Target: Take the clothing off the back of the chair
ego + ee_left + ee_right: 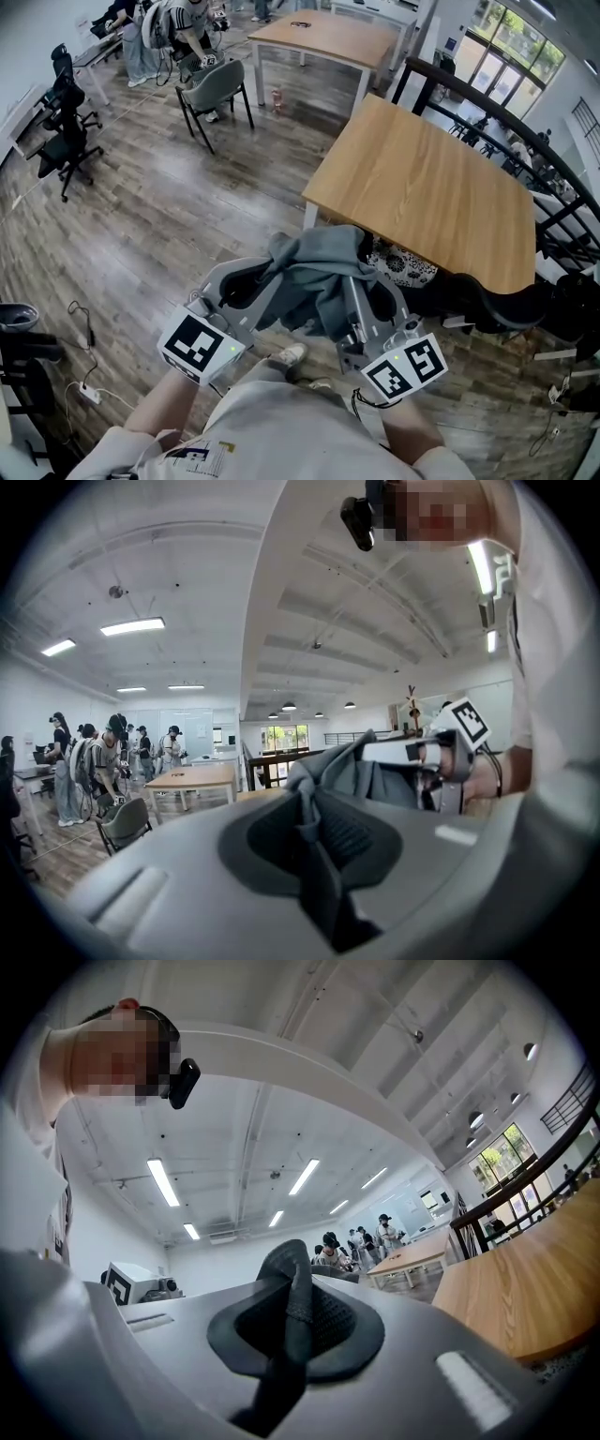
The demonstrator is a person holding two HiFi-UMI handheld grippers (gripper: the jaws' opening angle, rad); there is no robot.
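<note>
Left gripper (302, 808) is clamped on a fold of the grey clothing (314, 272); you can see the fabric pinched right between its jaws. Right gripper (291, 1283) has its jaws together too, but no cloth shows between them in its own view. In the head view the clothing sits bunched between the two grippers, spilling onto the right one, with the wooden table (431, 187) at 1 o'clock.

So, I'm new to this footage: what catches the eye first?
A grey garment bunched in mid-air at the head view's centre, pinched by the left hand-held gripper, the right hand-held gripper shut beside it. Just behind stands a big wooden table; people work far off, top left.
</note>
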